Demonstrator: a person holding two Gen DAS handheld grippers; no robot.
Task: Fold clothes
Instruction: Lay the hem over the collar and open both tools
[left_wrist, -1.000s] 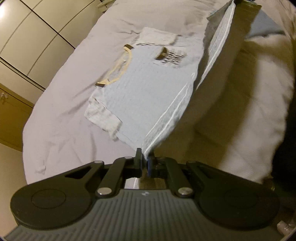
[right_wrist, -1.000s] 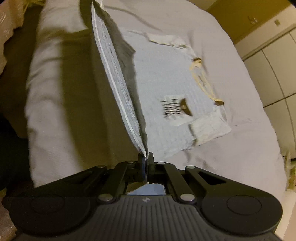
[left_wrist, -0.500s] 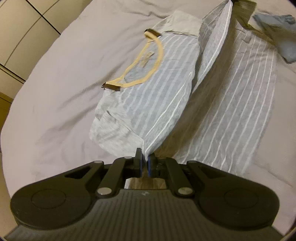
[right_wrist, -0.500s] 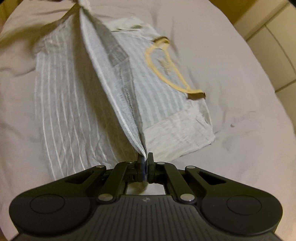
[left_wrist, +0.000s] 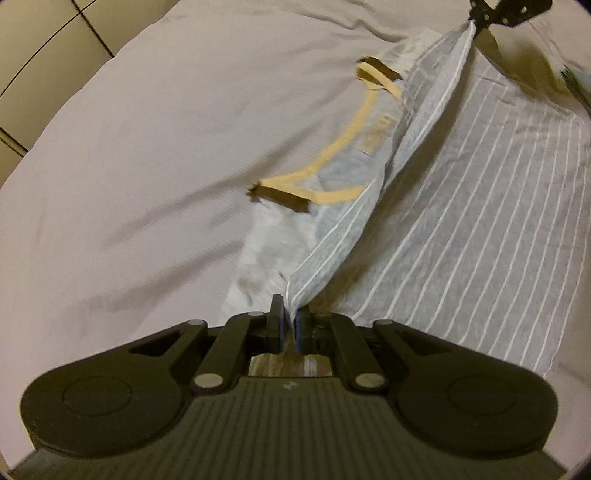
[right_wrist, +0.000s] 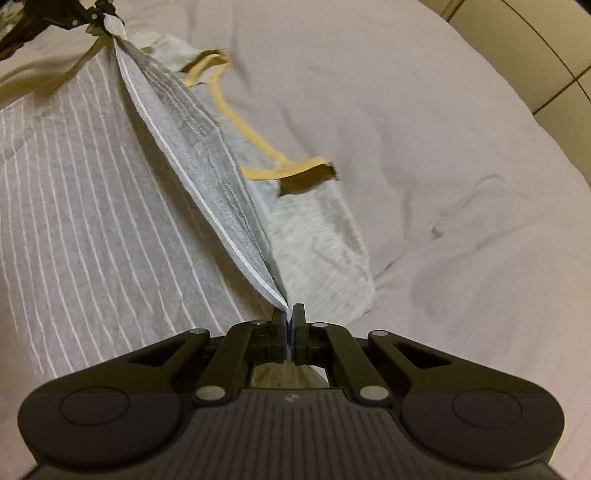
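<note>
A grey T-shirt (left_wrist: 480, 192) with thin white stripes and a tan neckband (left_wrist: 347, 140) lies spread on a bed covered by a pale grey sheet (left_wrist: 147, 147), well in from the bed's edges. One long edge of the shirt is lifted off the bed and stretched into a taut ridge between two grippers. The left gripper (left_wrist: 290, 325) is closed on one end of that edge; the right gripper (right_wrist: 289, 325) is clamped tight on the other end. Each pinches only a small bite of cloth. The fabric looks thin, light and limp, sagging wherever it is unsupported, so it should drape easily and hold no crease unaided. Corners and hems seem the best places to hold; a pinch this small may slip.
</note>
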